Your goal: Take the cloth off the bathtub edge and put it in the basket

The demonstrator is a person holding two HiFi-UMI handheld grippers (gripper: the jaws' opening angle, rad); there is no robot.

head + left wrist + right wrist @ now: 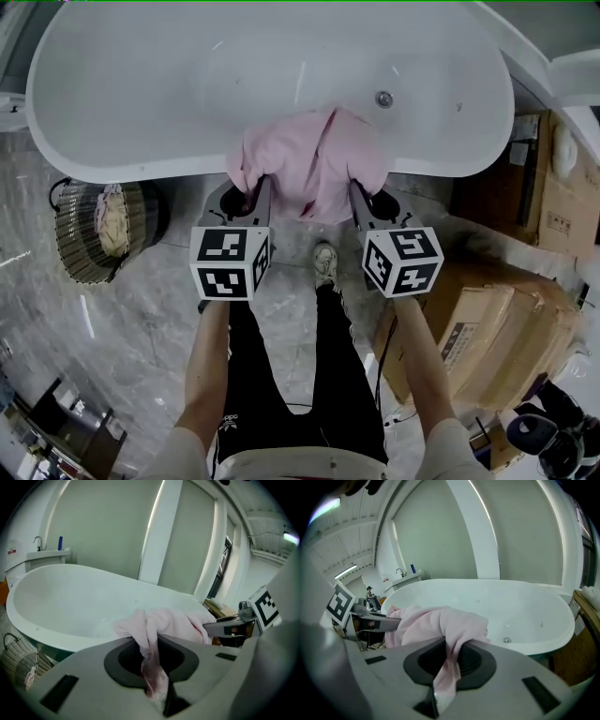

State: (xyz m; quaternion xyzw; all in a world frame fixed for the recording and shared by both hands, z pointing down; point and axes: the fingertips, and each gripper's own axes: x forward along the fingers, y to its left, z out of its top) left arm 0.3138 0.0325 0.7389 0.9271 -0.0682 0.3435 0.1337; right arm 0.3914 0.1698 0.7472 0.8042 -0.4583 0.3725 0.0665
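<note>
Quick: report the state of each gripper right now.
Left gripper: closed, pinching one end of the pink cloth.
Right gripper: closed, pinching the other end of the same cloth.

The cloth (314, 164) is at the near edge of the bathtub (122, 94), the basket (80, 253) is on the floor (122, 328) to its left, boxes (487, 328) to its right.

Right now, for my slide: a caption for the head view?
Left gripper and right gripper pinch the cloth at the bathtub edge; basket stands left.
</note>
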